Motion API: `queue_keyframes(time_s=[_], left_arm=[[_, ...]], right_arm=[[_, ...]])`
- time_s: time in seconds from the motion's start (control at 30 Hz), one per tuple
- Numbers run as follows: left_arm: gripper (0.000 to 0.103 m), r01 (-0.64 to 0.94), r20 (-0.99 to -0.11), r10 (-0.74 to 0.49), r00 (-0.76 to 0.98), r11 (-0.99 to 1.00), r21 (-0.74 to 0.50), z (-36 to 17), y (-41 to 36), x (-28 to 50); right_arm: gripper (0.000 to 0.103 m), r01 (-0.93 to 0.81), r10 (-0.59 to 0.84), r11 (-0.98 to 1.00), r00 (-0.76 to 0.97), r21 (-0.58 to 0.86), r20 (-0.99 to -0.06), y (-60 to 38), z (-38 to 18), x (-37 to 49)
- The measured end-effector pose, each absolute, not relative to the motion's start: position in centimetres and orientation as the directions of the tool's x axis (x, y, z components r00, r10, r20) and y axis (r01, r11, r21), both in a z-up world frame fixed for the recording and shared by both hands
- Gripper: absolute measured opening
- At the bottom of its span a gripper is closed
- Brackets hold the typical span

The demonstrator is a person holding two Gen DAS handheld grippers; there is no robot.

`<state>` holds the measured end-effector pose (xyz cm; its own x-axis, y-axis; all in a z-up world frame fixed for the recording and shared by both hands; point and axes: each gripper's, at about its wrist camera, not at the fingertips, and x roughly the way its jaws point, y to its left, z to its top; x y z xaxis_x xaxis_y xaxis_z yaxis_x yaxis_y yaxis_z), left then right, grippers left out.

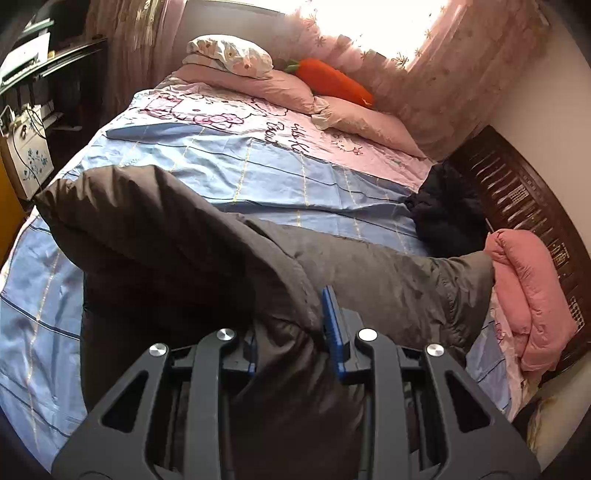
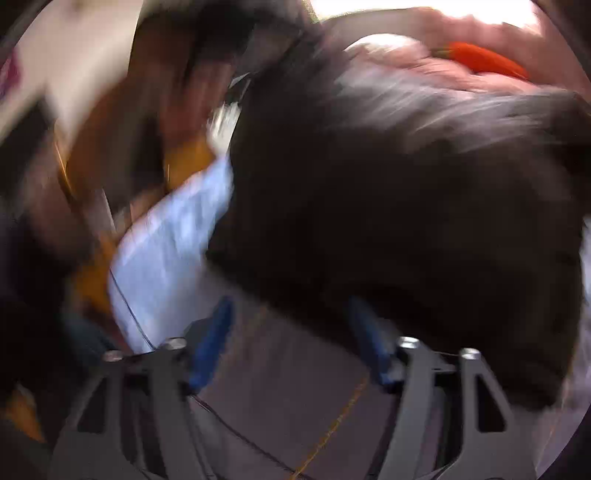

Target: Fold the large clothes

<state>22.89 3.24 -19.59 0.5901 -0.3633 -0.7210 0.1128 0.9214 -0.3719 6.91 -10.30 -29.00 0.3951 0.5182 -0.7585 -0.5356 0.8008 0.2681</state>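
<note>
The bed (image 1: 229, 162) fills the room and serves as the landmark here: a blue checked sheet covers its near part, a pink cartoon-print cover its far part. Across the near end of the bed lies the dark grey padded coat (image 1: 177, 236), the garment being folded; 1 part is already doubled over and puffs up, so the step in hand looks like a fold partly made.

The left gripper (image 1: 295, 325) is clamped on a bunched edge of the coat at the bed's near edge, the fabric pinched between its blue pads (image 1: 334, 332). The right gripper (image 2: 291, 332) has its fingers spread apart with nothing between them, hovering over grey fabric; that view is heavily blurred.

The next move probably calls for the right gripper to settle on a free edge of the coat and close, while the left keeps the fold from springing back, since the padding is slippery and thick.

On the bed's right side sit a folded pink jacket (image 1: 532, 295) and a dark bundle (image 1: 447, 210). At the bed's head lie 3 pillows (image 1: 229, 55) and an orange carrot cushion (image 1: 332, 81), below a curtained window (image 1: 380, 22). A dark shelf (image 1: 48, 66) stands left of the bed.
</note>
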Motion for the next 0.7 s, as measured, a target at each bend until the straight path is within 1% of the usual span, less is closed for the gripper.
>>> queue_keyframes(time_s=[0.03, 0.1, 0.13, 0.17, 0.23, 0.33, 0.4, 0.47, 0.5, 0.53, 0.57, 0.6, 0.67, 0.7], left_arm=[[0.028, 0.115, -0.719, -0.369, 0.589, 0.919, -0.377, -19.7, 3.4, 22.9], [0.028, 0.123, -0.715, -0.38, 0.586, 0.915, -0.385, -19.7, 3.6, 22.9], [0.028, 0.13, -0.712, -0.39, 0.584, 0.911, -0.392, -19.8, 3.8, 22.9], [0.028, 0.133, -0.709, -0.396, 0.583, 0.908, -0.398, -19.9, 4.0, 22.9], [0.028, 0.134, -0.709, -0.401, 0.579, 0.905, -0.403, -20.1, 4.3, 22.9], [0.028, 0.136, -0.724, -0.395, 0.565, 0.91, -0.391, -21.1, 4.1, 23.1], [0.029, 0.137, -0.737, -0.391, 0.552, 0.914, -0.383, -21.9, 3.9, 23.4], [0.029, 0.122, -0.747, -0.393, 0.537, 0.912, -0.392, -22.8, 4.0, 23.8], [0.029, 0.116, -0.748, -0.393, 0.534, 0.911, -0.396, -23.0, 4.0, 24.0], [0.029, 0.114, -0.75, -0.392, 0.533, 0.911, -0.396, -23.0, 4.1, 24.0], [0.03, 0.113, -0.751, -0.393, 0.531, 0.911, -0.397, -23.1, 4.1, 24.1], [0.03, 0.112, -0.752, -0.394, 0.529, 0.911, -0.398, -23.2, 4.1, 24.1], [0.03, 0.104, -0.756, -0.391, 0.525, 0.911, -0.398, -23.3, 4.2, 24.2], [0.03, 0.101, -0.757, -0.39, 0.524, 0.911, -0.399, -23.2, 4.2, 24.2]], right_arm=[[0.061, -0.542, 0.481, 0.807, 0.373, 0.234, -0.793, -8.8, -30.8, 7.3], [0.055, -0.519, 0.357, 0.847, 0.389, 0.118, -0.849, -7.4, -33.9, 8.5], [0.047, -0.492, 0.277, 0.87, 0.435, 0.032, -0.856, -7.4, -35.1, 9.3], [0.036, -0.456, 0.198, 0.888, 0.488, -0.054, -0.85, -7.7, -36.0, 10.2], [0.024, -0.365, 0.071, 0.913, 0.582, -0.183, -0.81, -8.5, -36.7, 12.0], [0.023, -0.187, -0.055, 0.952, 0.672, -0.241, -0.738, -10.2, -36.3, 15.2], [0.024, -0.058, -0.129, 0.972, 0.682, -0.229, -0.72, -11.6, -36.0, 18.0], [0.029, -0.051, -0.102, 0.983, 0.654, -0.178, -0.75, -12.4, -35.7, 18.6], [0.036, -0.081, -0.067, 0.985, 0.63, -0.151, -0.773, -12.8, -35.4, 18.2], [0.058, -0.129, -0.032, 0.982, 0.609, -0.139, -0.792, -13.0, -34.9, 17.4], [0.076, -0.167, -0.008, 0.977, 0.598, -0.134, -0.801, -13.2, -34.5, 16.6], [0.08, -0.213, 0.013, 0.967, 0.596, -0.143, -0.803, -13.7, -33.4, 15.2], [0.081, -0.257, 0.043, 0.954, 0.627, -0.154, -0.778, -15.0, -30.8, 13.2], [0.081, -0.254, 0.074, 0.958, 0.671, -0.135, -0.738, -16.3, -28.2, 12.4]])
